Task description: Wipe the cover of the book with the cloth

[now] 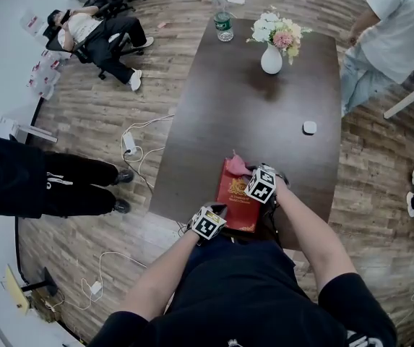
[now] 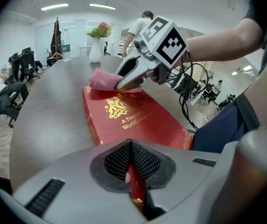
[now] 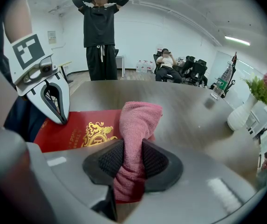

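- The left gripper point(image 2: 132, 171) is clamped on the near edge of the book point(image 2: 133, 118). Its own view shows a thin strip of red cover with gold print pinched between jaws that are almost together.
- The book lies flat at the near edge of the table point(image 1: 250, 107), right in front of the person, front cover up. It is a red hardback with a gold crest and lettering.
  - I judge it stiff and fairly heavy, with a smooth, glossy cover that could slide on the tabletop under a push.
  - Holding it at the near edge seems right, since that pins it down and leaves most of the cover free for wiping.
- The cloth point(image 3: 135, 125) is pink, soft and limp, and looks light.
  - A folded wad of it sticks out ahead of the jaws.
  - In the left gripper view it touches the far end of the cover, just beyond the crest.
  - Gripped bunched through the middle like this, it should give a padded face to drag along the cover. A looser hold might let it slip out.
- The right gripper point(image 3: 131, 164) has its jaws closed on the cloth, with fabric filling the gap between the pads. It hangs over the book's far right part.
- A white vase of flowers point(image 1: 272, 56) stands towards the far edge of the table, and a small white object point(image 1: 309, 127) lies near the right edge. Both are well apart from the book.
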Tool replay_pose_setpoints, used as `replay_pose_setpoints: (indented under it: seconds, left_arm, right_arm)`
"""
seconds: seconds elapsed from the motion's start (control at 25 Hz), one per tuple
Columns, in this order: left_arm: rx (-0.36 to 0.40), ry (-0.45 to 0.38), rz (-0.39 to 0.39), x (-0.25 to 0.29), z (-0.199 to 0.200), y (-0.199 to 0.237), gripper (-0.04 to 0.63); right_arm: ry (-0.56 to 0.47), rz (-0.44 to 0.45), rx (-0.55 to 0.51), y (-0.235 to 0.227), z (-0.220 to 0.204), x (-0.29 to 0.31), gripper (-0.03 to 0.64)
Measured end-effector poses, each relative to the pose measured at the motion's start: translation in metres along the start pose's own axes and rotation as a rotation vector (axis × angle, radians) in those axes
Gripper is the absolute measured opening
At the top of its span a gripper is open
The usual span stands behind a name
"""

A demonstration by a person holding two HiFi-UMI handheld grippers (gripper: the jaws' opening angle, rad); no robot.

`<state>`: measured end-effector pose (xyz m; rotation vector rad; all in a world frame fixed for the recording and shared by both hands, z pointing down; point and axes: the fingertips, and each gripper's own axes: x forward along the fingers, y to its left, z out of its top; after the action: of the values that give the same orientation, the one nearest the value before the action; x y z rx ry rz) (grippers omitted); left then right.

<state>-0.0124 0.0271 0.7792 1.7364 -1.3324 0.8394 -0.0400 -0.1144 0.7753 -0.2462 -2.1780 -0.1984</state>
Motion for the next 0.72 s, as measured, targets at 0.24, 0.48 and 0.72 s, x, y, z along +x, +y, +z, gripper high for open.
replay_pose_setpoints:
  seconds: [0.24,0.48,0.72]
  left_arm:
    - [-0.007,0.003,0.003,0.000,-0.002,0.000,-0.005]
    - [0.022,-0.033,-0.002,0.003,0.003,0.001,-0.005]
    - [0.014,-0.019,0.002,0.000,0.004,-0.001,-0.005]
  right_arm:
    - [0.003,-0.010,0.004,-0.002,-0.005,-0.005,0.110]
    - [-0.003,-0.017,0.017,-0.005,-0.011,-0.011,0.110]
    - [-0.015,-0.025,0.043,-0.008,-0.020,-0.016,0.110]
